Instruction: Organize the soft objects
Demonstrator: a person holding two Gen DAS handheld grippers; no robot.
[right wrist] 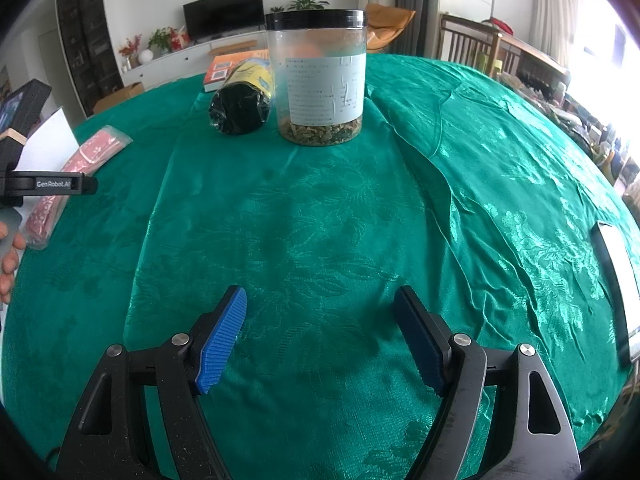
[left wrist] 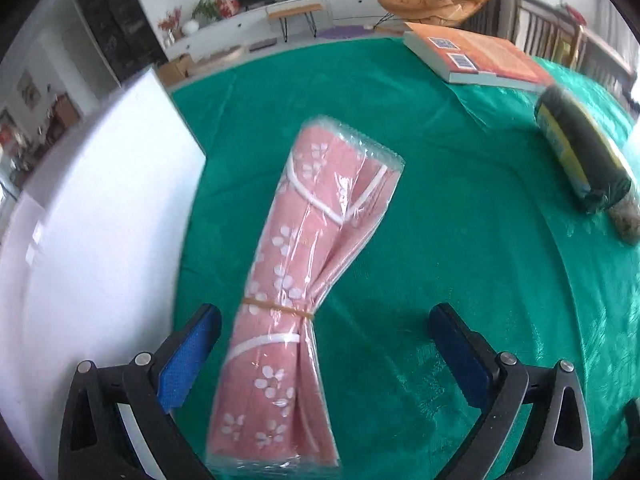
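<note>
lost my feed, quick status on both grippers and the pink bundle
Left gripper open, straddling pink bundle, no grip yet. Right gripper open, empty over green cloth. Nothing in the way.

A: What colours lie on the table?

B: The tablecloth (right wrist: 320, 220) is shiny green with a woven leaf pattern. The wrapped cloth bundle (left wrist: 304, 280) is pink with white blossoms and white piping, tied by a tan rubber band (left wrist: 280, 307).

A: And farther back?

B: An orange book (left wrist: 480, 58) with blue squares, a black roll (left wrist: 580, 152) with a yellow label, and a clear jar (right wrist: 320, 76) with a black lid and pale label.

A: The gripper pads (right wrist: 222, 344)?

B: Blue, on black fingers.
</note>
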